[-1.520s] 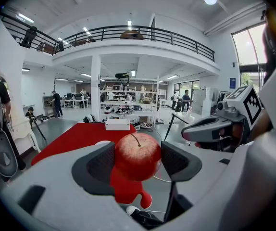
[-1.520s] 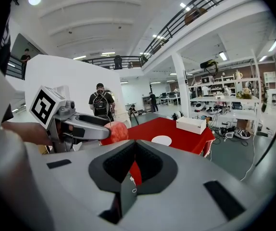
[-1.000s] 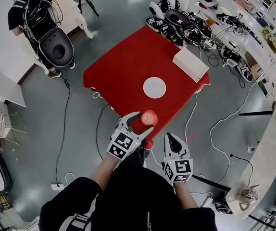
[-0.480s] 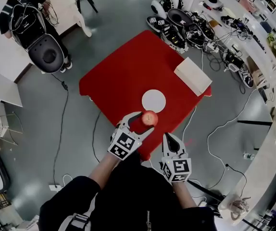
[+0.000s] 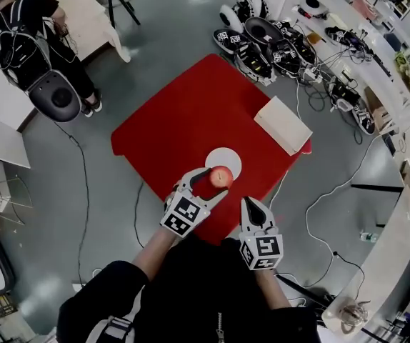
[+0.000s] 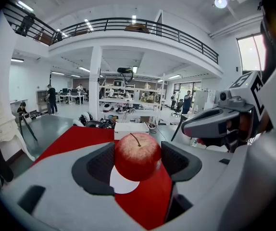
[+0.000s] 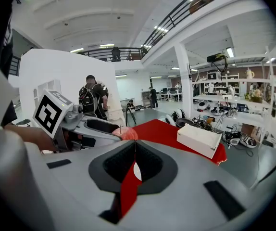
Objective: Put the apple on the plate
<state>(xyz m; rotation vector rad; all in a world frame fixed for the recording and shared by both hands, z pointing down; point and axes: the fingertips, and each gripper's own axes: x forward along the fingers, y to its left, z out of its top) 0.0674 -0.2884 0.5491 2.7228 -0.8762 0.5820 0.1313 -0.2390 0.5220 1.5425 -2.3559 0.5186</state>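
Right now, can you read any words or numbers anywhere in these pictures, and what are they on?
No words or numbers can be read anywhere.
Cubes on the left gripper and right gripper: black-and-white square patterns, not letters.
White box: no print shows.
Apple and plate: plain.
Gear on the far floor: too small to read.
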